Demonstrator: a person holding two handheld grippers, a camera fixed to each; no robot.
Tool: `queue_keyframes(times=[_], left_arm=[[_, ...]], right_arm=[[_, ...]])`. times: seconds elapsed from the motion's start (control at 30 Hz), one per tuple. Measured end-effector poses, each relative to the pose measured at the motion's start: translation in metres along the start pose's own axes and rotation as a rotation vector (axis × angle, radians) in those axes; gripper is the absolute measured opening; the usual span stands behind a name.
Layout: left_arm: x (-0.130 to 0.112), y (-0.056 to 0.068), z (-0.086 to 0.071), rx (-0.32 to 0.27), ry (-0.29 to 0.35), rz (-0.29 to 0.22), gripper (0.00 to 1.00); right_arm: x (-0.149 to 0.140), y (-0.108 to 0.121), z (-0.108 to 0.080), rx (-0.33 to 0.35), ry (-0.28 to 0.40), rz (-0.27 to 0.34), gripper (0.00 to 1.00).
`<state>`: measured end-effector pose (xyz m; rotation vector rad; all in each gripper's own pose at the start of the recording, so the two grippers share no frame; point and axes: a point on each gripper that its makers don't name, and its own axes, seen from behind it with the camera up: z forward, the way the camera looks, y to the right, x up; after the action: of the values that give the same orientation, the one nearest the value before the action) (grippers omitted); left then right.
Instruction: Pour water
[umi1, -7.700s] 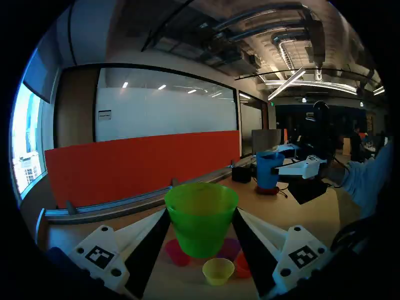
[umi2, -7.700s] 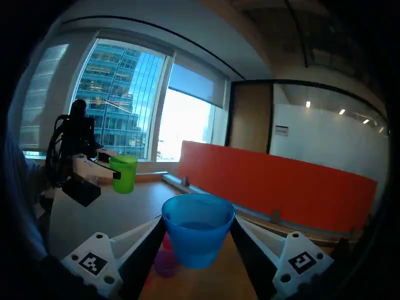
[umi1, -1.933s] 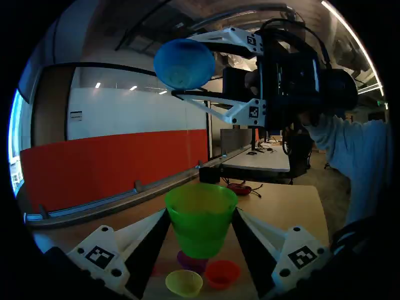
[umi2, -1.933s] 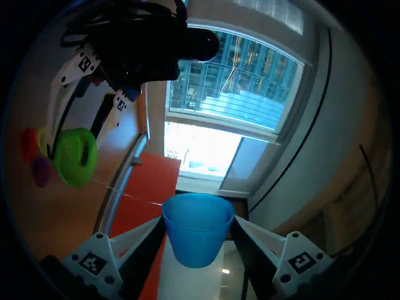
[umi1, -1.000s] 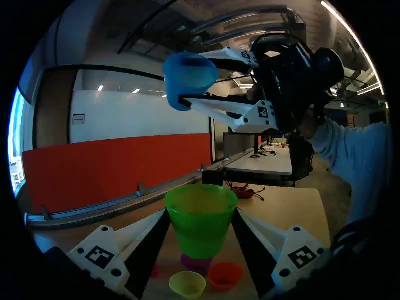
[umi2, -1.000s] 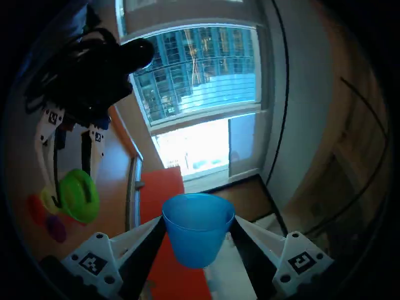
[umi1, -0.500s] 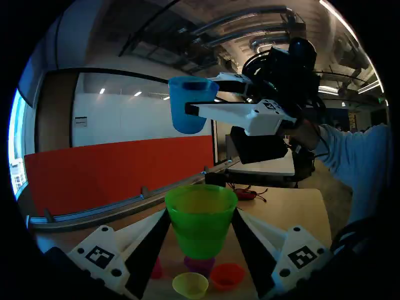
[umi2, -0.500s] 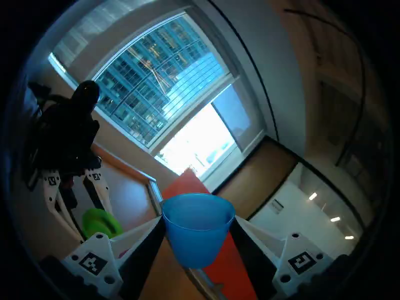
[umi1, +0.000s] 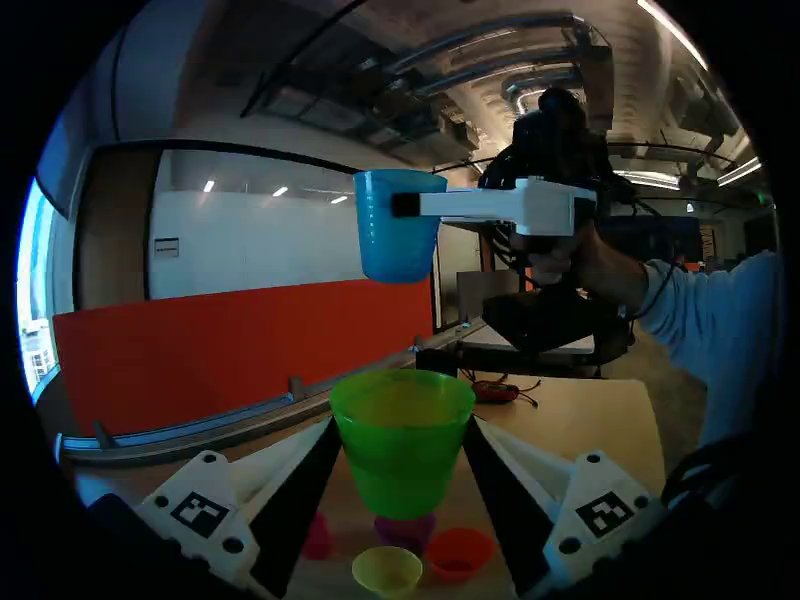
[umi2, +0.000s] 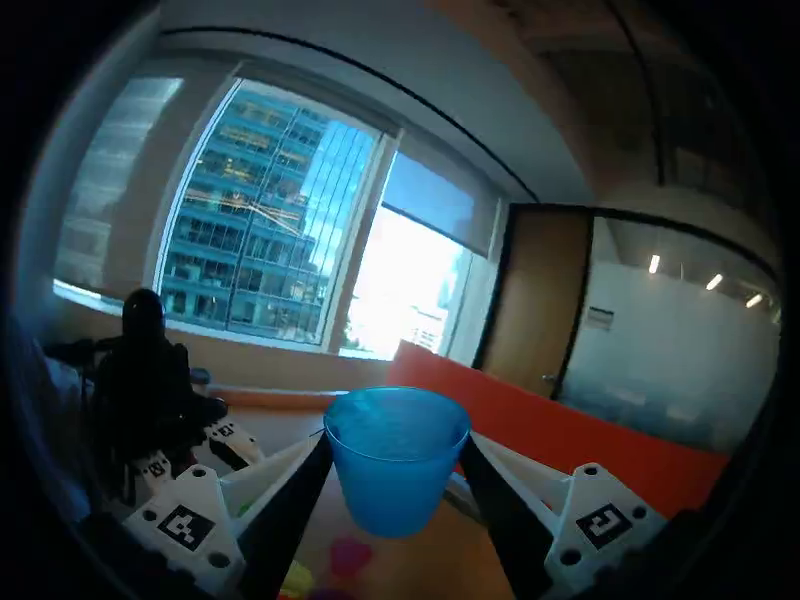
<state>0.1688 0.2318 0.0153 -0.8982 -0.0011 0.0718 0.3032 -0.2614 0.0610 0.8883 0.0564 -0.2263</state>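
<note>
My left gripper (umi1: 402, 455) is shut on a green cup (umi1: 402, 437), held upright above the wooden table (umi1: 590, 410). Up and slightly to its right in the left gripper view, a blue cup (umi1: 396, 238) stands upright in the air, clamped by the right gripper (umi1: 400, 205), which a hand (umi1: 575, 262) holds. In the right gripper view that same blue cup (umi2: 396, 455) sits upright between my right gripper (umi2: 396, 470) fingers. The left gripper (umi2: 190, 450) shows low at the left there, dark against the window.
Small cups lie on the table under the green one: yellow (umi1: 387, 571), orange-red (umi1: 459, 553), purple (umi1: 404, 528) and pink (umi1: 316, 536). An orange partition (umi1: 230, 345) runs along the table's far edge. A person's light sleeve (umi1: 715, 320) is at the right. Cables (umi1: 495, 390) lie farther back.
The blue cup has swung from tipped over the green cup back to upright and come slightly lower and right. The green cup has stayed in place.
</note>
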Motion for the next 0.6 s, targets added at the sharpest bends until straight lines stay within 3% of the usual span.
queue_keyframes(times=[0.2, 0.6], left_arm=[[0.003, -0.001, -0.002, 0.004, 0.007, -0.002, 0.84], [0.000, -0.013, -0.012, 0.039, 0.002, -0.001, 0.84]], right_arm=[[-0.002, -0.001, 0.001, 0.007, -0.005, 0.088, 0.89], [-0.011, 0.008, -0.009, -0.020, -0.013, 0.102, 0.89]])
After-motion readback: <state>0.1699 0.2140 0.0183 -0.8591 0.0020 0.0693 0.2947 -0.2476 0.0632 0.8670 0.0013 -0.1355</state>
